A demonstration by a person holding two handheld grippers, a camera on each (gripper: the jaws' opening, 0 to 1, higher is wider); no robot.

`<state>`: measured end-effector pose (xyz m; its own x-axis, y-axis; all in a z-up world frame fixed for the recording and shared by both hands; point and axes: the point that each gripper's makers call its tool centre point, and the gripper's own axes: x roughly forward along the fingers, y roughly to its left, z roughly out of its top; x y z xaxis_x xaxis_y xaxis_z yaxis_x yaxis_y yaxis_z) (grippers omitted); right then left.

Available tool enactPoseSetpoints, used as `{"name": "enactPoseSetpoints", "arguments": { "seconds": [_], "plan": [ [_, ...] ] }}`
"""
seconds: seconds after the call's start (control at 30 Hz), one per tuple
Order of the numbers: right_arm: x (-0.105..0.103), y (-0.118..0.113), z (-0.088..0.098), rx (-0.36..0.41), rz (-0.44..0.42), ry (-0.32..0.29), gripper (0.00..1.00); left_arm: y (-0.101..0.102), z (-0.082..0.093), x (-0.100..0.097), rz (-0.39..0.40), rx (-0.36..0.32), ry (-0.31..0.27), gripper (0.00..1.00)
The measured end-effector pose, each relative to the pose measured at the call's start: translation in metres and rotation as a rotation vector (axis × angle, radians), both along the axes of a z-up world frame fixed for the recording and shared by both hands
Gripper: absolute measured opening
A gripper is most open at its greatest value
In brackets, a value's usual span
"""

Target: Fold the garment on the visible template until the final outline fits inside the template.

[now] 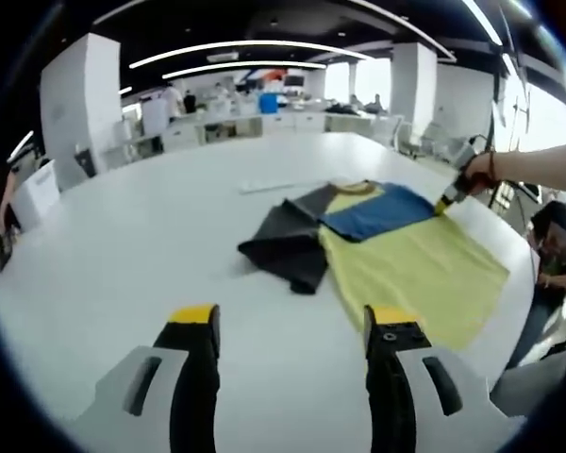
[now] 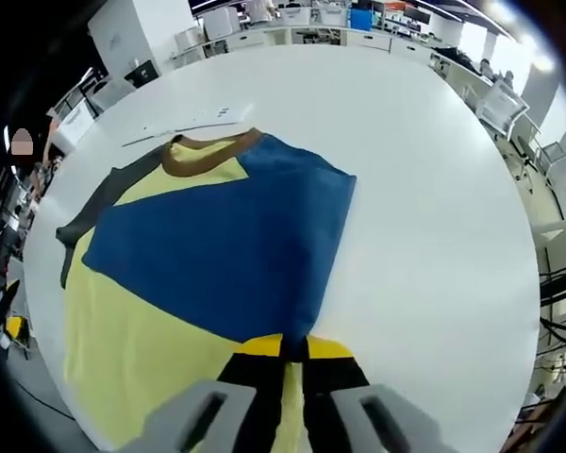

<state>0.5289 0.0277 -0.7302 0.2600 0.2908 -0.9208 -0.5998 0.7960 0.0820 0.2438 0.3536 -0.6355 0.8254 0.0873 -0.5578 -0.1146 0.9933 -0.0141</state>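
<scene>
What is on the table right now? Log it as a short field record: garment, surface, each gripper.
garment: T-shirt, yellow body, blue sleeve folded across the chest, dark grey sleeve spread to the side, brown collar
surface: white table; the T-shirt lies flat on it
left gripper: fingers apart, holding nothing, above bare table short of the T-shirt
right gripper: fingers closed on the blue sleeve edge
template: cannot tell from these views

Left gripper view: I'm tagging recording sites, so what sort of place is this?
Probably an open-plan lab or office: long ceiling light strips, rows of white desks behind, and a big white table with a yellow, blue and grey T-shirt laid out.
</scene>
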Motion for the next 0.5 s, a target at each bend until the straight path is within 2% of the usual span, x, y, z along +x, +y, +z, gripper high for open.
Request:
{"name": "enactPoseSetpoints", "arguments": {
  "seconds": [0.1,0.23,0.33,0.5],
  "plan": [
    [0.002,0.003,0.003,0.040,-0.025,-0.024,0.08,0.003,-0.004,0.007,0.000,-0.001,0.000,0.55],
    [0.003,0.004,0.007,0.051,-0.032,-0.039,0.17,0.008,-0.013,0.011,0.015,-0.013,0.016,0.51],
    [0.007,0.009,0.016,0.089,-0.027,-0.081,0.24,0.012,-0.019,0.015,0.035,-0.031,0.022,0.47],
    [0.000,0.020,0.030,0.138,0.051,-0.109,0.46,0.015,-0.026,0.025,0.033,-0.046,0.021,0.41]
  ]
}}
